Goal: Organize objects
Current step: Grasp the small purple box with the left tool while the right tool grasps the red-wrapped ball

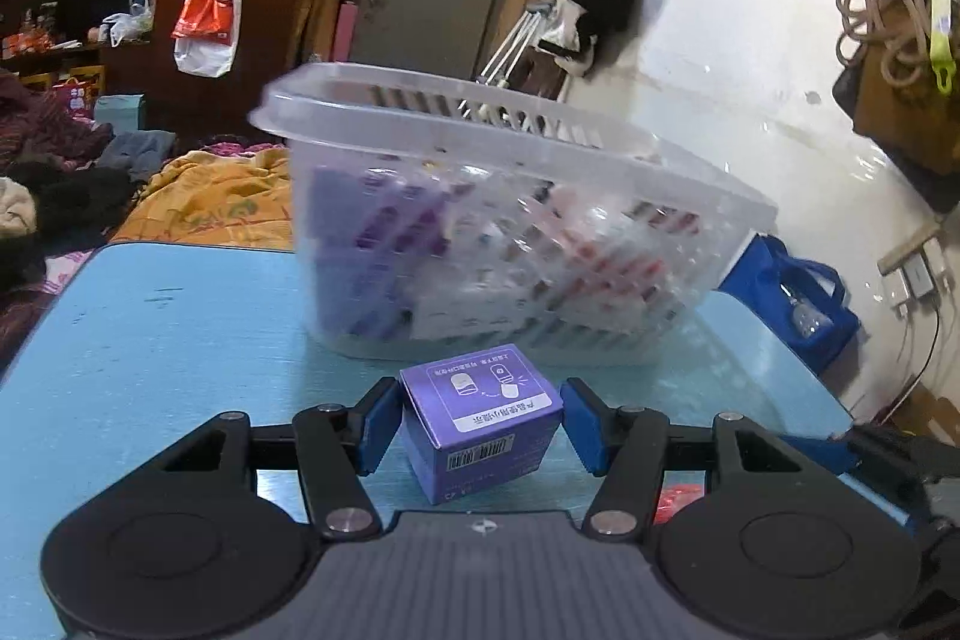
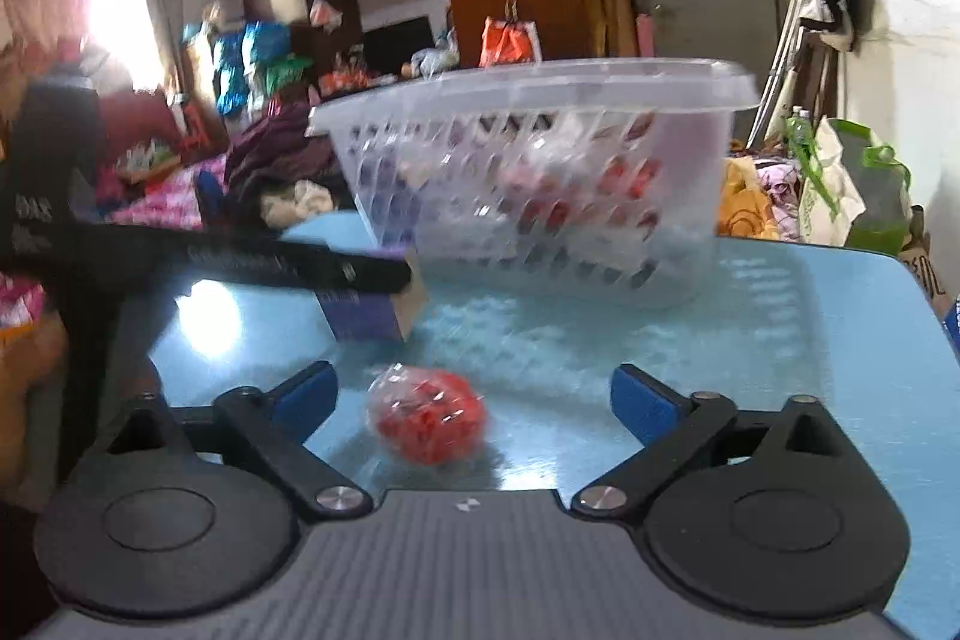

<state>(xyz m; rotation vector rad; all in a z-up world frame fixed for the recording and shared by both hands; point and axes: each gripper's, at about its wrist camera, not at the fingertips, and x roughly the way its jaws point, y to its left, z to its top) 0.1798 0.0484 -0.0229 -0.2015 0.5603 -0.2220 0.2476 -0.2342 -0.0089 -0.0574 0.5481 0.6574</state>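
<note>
My left gripper is shut on a small purple box with a barcode, its blue pads touching both sides, just above the blue table. A clear slotted plastic basket holding purple and red packets stands right behind it. In the right wrist view my right gripper is open, its blue pads either side of a red packet in clear wrap lying on the table. The purple box and the left gripper's black finger show at the left, in front of the basket.
The table ends at its right edge. A bed with an orange blanket and clothes lies behind the table. A blue bag sits on the floor at the right by a white wall. A wooden wardrobe stands at the back.
</note>
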